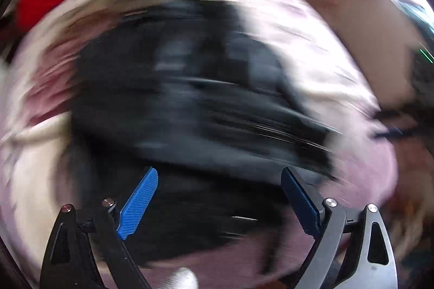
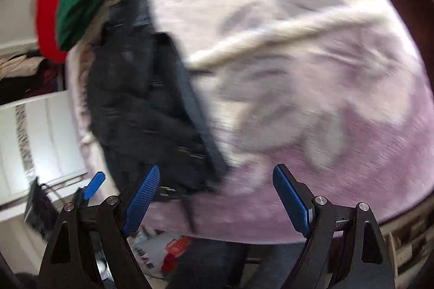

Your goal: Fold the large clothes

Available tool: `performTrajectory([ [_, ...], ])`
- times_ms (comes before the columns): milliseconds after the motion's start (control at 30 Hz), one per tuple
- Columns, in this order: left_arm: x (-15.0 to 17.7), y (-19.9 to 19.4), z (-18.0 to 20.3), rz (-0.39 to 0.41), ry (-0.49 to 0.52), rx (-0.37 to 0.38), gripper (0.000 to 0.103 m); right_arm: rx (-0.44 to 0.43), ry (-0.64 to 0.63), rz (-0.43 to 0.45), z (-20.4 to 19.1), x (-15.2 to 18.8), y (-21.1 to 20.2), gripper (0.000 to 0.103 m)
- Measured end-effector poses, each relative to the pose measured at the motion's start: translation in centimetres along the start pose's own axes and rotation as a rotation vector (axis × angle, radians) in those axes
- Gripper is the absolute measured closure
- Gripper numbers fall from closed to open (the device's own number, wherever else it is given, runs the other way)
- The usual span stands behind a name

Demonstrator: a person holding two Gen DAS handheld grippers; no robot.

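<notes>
Left claw (image 1: pixel 218 203): jaws spread wide, nothing between the blue pads (image 1: pixel 138 203); it points steeply down at the dark garment (image 1: pixel 190 99), which fills the middle of a heavily smeared left wrist view. No contact can be confirmed there.

Right claw (image 2: pixel 214 203): jaws likewise spread, empty, hanging over the near edge of the bed (image 2: pixel 312 72), with the garment's lower end just beside its left pad. Touching or only near: cannot tell.

The garment lies bunched in a long heap on the pale floral bedspread, running from the near edge toward a green folded item (image 2: pixel 81 4) and a red cushion (image 2: pixel 47 18) at the far end. A flat dark strap or band runs along its right side (waistband or hem, too blurred to say).

Handling, as judged: thick, soft, floppy cloth, probably of some weight for its bulk; no fragility. It will sag and drag on the bedspread rather than slide cleanly, and thin layers may slip from a shallow pinch.

Where to take hold: at the stiffer band edge or a corner, each claw on one end, biting deep over a doubled seam so the piece can be lifted and spread flat before any fold.
</notes>
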State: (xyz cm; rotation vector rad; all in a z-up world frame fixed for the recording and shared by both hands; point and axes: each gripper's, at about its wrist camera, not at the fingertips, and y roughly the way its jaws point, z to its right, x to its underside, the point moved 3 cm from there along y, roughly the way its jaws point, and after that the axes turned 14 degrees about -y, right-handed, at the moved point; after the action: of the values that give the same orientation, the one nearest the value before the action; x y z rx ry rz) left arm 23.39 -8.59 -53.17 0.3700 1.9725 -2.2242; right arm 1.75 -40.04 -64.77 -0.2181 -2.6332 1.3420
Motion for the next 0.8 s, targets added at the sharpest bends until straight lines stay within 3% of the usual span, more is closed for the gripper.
performTrajectory([
  [133, -5.7, 2.9, -10.9, 0.017, -0.262, -0.168, 0.01, -0.029, -0.045, -0.015, -4.1, -3.2, 3.3, 0.016],
  [200, -8.5, 4.8, -14.5, -0.001, -0.372, -0.171, 0.012, -0.017, -0.049, -0.024, -5.7, -4.3, 5.3, 0.016],
  [267, -10.9, 8.2, -16.4, -0.075, -0.418, -0.163, 0.012, -0.005, -0.033, -0.022, -6.4, -4.7, 6.3, 0.016],
  [333, -12.0, 11.5, -17.1, -0.135, -0.412, -0.184, 0.011, -0.002, -0.007, -0.014, -6.9, -4.8, 6.8, 0.016],
  [400, -12.5, 13.5, -17.8, -0.146, -0.398, -0.214, 0.008, -0.001, 0.027, -0.005, -7.3, -5.1, 7.4, 0.016],
  [467, -12.7, 13.9, -18.2, -0.132, -0.399, -0.185, 0.008, 0.008, 0.053, -0.001, -7.5, -5.0, 7.4, 0.016],
  [633, -11.8, 12.2, -18.4, -0.115, -0.403, -0.134, 0.009, 0.038, 0.079, 0.033, -8.4, -4.8, 6.5, 0.016],
  [800, -11.1, 7.3, -17.6, -0.058, -0.369, -0.083, 0.01, 0.001, 0.099, -0.011, -7.7, -5.4, 10.2, 0.016],
])
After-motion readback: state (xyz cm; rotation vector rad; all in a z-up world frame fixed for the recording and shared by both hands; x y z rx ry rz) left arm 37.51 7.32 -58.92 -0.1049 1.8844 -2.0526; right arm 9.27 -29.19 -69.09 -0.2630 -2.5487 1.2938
